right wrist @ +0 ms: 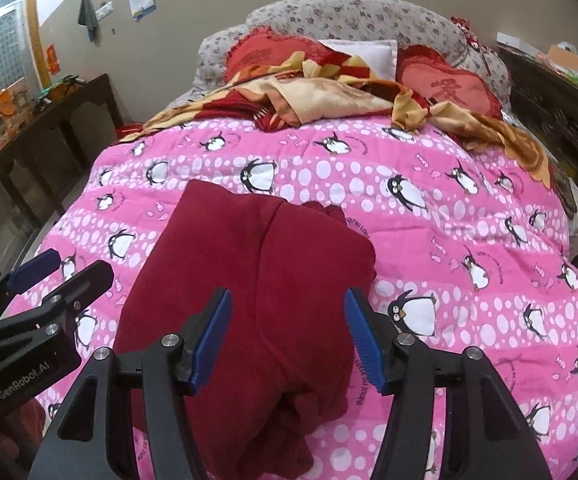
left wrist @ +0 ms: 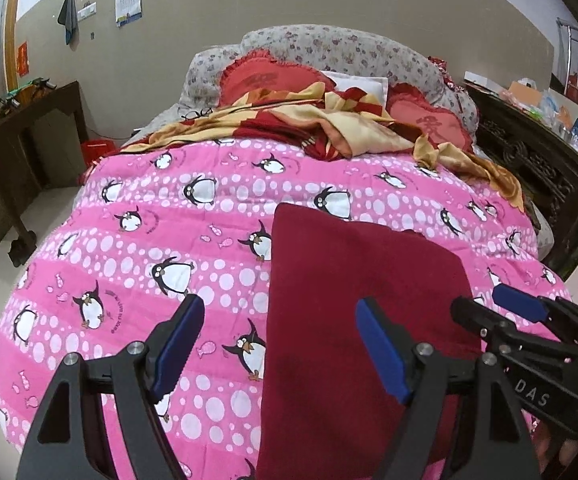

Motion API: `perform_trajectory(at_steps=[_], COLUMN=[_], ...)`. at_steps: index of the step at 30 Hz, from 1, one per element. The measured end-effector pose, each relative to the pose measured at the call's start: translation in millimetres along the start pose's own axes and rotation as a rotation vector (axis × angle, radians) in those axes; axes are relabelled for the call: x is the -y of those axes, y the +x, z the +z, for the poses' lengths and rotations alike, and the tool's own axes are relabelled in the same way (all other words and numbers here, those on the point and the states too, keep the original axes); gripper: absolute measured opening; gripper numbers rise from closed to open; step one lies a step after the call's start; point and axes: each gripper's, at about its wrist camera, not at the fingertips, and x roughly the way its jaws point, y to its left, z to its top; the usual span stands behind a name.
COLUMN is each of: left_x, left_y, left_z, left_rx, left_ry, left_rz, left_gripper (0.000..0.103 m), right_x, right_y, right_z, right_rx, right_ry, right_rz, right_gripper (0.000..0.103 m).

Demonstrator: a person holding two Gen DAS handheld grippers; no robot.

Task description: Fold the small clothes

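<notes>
Nearest the lens, spread wide and gripping nothing: black left gripper (left wrist: 279, 344) with blue pads, poised over the near left edge of the dark red fleece garment (left wrist: 365, 320). Likewise parted and empty, right gripper (right wrist: 288, 334) above that garment's rumpled right half, apparently set for a two-handed fold. Garment spread on pink penguin-print quilt (left wrist: 129, 240), probably chosen for flat, roomy support

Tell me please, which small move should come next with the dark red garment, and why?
Probably lower both grippers to its near edge. The dark red garment lies on the pink quilt, ungripped; the left gripper and right gripper are open above it.
</notes>
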Motion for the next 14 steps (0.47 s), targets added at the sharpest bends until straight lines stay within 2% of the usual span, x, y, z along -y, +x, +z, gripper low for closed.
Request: perform_trajectory(at_steps=[14], left_x=[-16.8], left_y=[24.7], left_z=[0.5], left_rx=[0.003], left_ry=[0.008], left_rz=[-0.015], left_gripper=[0.082], right_x=[-8.8], right_y=[22.7], right_z=[2.8], right_rx=[-0.035], right_ry=[0.000], right_rz=[-0.027], right_gripper=[0.069])
